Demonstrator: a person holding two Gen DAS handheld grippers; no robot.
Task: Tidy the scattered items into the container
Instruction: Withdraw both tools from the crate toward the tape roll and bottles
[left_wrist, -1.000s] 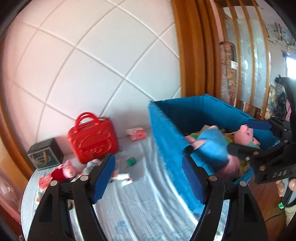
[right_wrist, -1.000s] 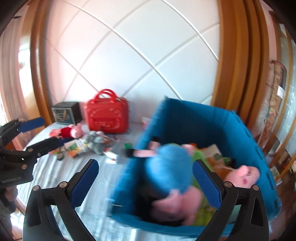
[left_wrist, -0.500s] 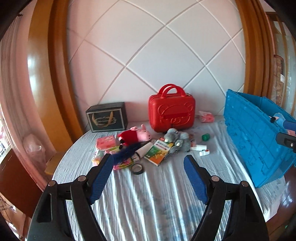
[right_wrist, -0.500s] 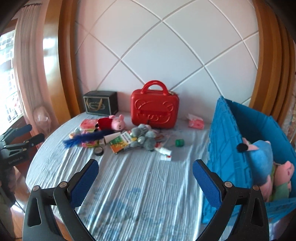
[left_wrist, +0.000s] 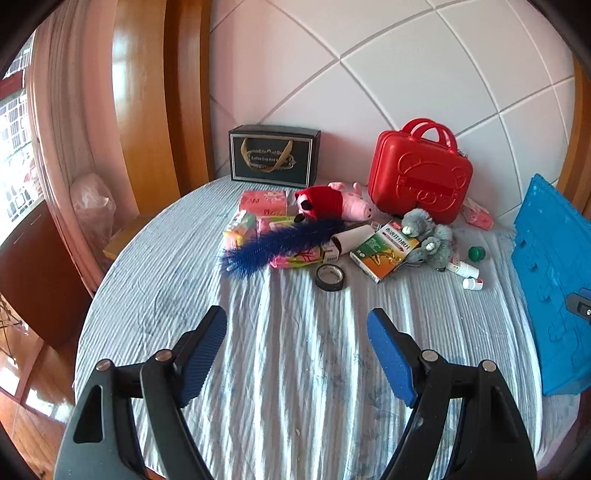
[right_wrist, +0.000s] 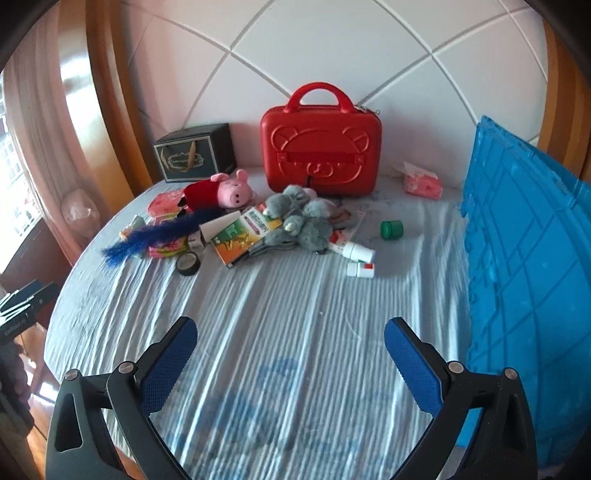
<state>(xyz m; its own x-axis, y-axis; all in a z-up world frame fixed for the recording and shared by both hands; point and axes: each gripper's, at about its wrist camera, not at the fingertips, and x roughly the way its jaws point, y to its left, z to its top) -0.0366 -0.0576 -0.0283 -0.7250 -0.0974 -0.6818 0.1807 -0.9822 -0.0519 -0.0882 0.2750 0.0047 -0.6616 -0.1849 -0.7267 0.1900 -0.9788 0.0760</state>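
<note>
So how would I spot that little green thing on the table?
Start at the red suitcase standing against the wall, then look toward the blue crate. The green cap sits alone on the striped cloth between them, the only green, round piece beside the white bottles.

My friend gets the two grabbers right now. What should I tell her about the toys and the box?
Left gripper: open, empty.
Right gripper: open, empty.
The blue crate stands at the table's right edge; its inside is hidden from here.
Waiting in a pile mid-table: pig plush, grey plush, blue feather, tape roll, green-orange box, two small white bottles, green cap, pink packets.
Nothing is gripped; start with the nearest piece.
</note>
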